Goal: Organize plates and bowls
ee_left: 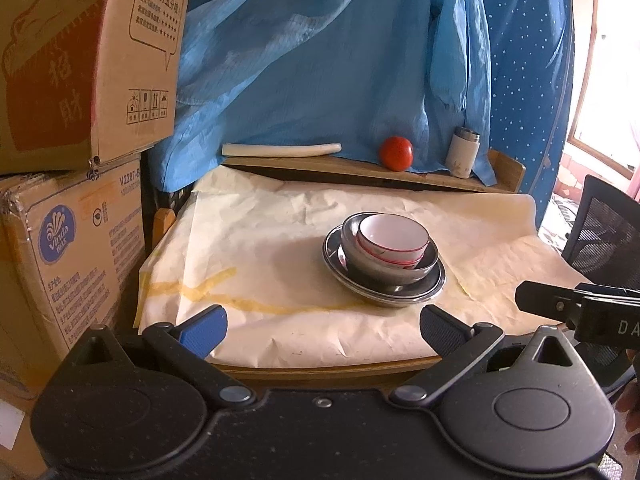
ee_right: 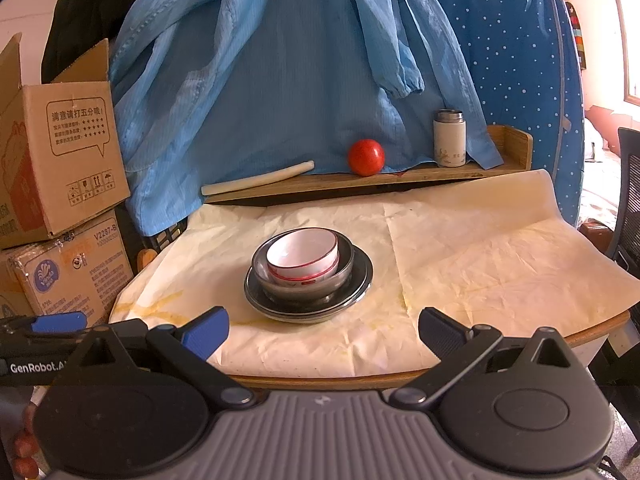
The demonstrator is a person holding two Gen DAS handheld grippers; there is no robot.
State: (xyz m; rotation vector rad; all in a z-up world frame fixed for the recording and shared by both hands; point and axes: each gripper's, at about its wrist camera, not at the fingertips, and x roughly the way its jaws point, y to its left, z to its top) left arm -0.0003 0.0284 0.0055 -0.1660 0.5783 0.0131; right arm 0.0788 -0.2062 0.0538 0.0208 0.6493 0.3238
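A white bowl with a red rim band (ee_left: 393,240) (ee_right: 303,255) sits inside a steel bowl (ee_left: 390,268) (ee_right: 304,284), which rests on a steel plate (ee_left: 360,280) (ee_right: 360,280) on the paper-covered table. My left gripper (ee_left: 324,328) is open near the table's front edge, short of the stack, nothing between its fingers. My right gripper (ee_right: 324,330) is also open at the front edge, empty, with the stack just beyond it. The right gripper's tip (ee_left: 560,304) shows at the right of the left wrist view; the left gripper's blue finger (ee_right: 60,322) shows at the left of the right wrist view.
Crumpled cream paper (ee_left: 280,248) (ee_right: 480,264) covers the wooden table. A raised back shelf (ee_right: 400,178) holds a white stick (ee_right: 256,180), a red tomato (ee_right: 366,157) and a white flask (ee_right: 449,144). Blue cloth hangs behind. Cardboard boxes (ee_left: 80,80) stack at left. A mesh chair (ee_left: 608,240) stands right.
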